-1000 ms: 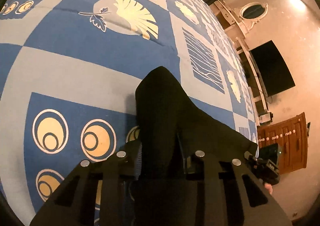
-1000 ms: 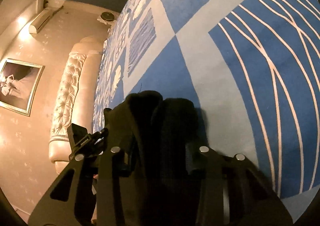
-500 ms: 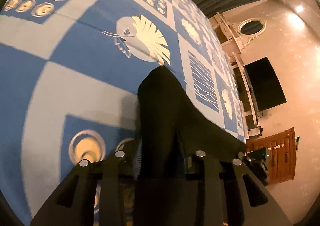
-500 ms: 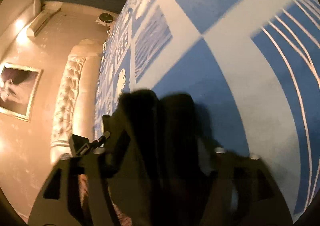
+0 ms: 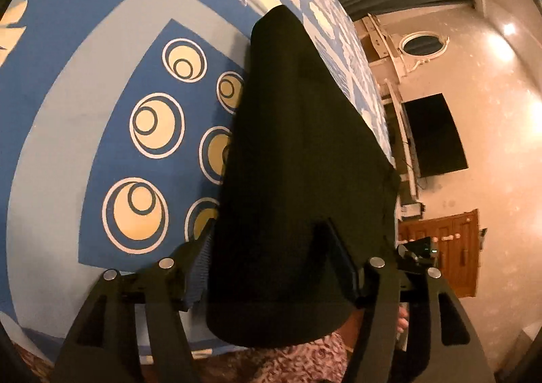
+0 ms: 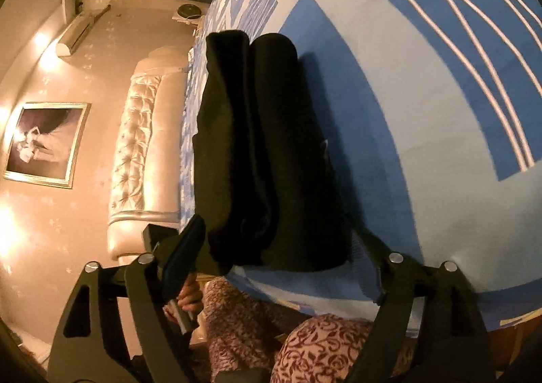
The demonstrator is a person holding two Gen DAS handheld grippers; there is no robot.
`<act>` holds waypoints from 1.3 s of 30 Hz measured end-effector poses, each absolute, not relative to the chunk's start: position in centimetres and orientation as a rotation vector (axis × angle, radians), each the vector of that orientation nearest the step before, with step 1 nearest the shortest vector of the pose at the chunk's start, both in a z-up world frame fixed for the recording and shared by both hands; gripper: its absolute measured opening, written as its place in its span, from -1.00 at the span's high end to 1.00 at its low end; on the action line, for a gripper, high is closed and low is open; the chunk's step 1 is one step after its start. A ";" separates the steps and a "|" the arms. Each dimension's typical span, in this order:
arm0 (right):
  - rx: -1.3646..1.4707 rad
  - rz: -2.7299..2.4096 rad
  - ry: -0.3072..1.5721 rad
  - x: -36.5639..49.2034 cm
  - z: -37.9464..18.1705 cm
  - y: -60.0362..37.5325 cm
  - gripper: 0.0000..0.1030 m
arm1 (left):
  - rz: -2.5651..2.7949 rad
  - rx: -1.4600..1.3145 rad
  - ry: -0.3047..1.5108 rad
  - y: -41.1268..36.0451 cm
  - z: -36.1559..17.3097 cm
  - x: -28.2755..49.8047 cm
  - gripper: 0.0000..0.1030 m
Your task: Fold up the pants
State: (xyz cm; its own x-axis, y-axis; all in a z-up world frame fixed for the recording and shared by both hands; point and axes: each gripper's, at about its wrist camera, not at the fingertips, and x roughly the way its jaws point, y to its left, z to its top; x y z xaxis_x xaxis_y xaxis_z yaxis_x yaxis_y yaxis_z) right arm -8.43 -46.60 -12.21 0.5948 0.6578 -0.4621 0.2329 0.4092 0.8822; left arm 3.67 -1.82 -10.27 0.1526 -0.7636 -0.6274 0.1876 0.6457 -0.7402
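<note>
Folded black pants (image 6: 271, 159) lie on blue patterned bedspread (image 6: 423, 132), extending toward 12 o'clock. Left gripper (image 5: 271, 267) and right gripper (image 6: 281, 247) both released, jaws spread.

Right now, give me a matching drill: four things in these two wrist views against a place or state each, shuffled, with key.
1. folded black pants
2. blue patterned bedspread
3. dark wall-mounted TV screen
4. framed picture

A. on the wall, right wrist view
B. under the garment
C. between the fingers of both grippers
D. on the wall, left wrist view

Pairs: 1-C, 2-B, 3-D, 4-A
</note>
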 end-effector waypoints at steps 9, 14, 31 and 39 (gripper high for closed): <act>1.118 0.352 0.961 -9.4 -12.7 -46.9 0.01 | -0.730 -0.442 1.123 -2.1 -9.0 2.6 -0.20; 1.094 0.327 0.883 -8.6 -10.7 -49.3 -0.61 | -0.746 -0.471 1.100 -1.2 -7.8 4.9 -0.61; 1.009 0.376 0.953 0.9 -11.6 -45.7 0.24 | -0.710 -0.385 1.137 -6.5 -9.3 12.6 0.41; 0.962 0.399 0.902 4.1 -9.8 -43.3 0.30 | -0.648 -0.389 1.069 -4.1 -7.0 14.8 0.48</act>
State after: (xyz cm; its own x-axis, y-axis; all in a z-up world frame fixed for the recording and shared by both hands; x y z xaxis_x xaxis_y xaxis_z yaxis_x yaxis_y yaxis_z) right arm 4.07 -43.28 -9.77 0.5862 0.6532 -0.4792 0.0850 0.5386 0.8382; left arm 14.79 -4.06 -6.99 0.3238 -0.6581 -0.6798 0.2980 0.7528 -0.5869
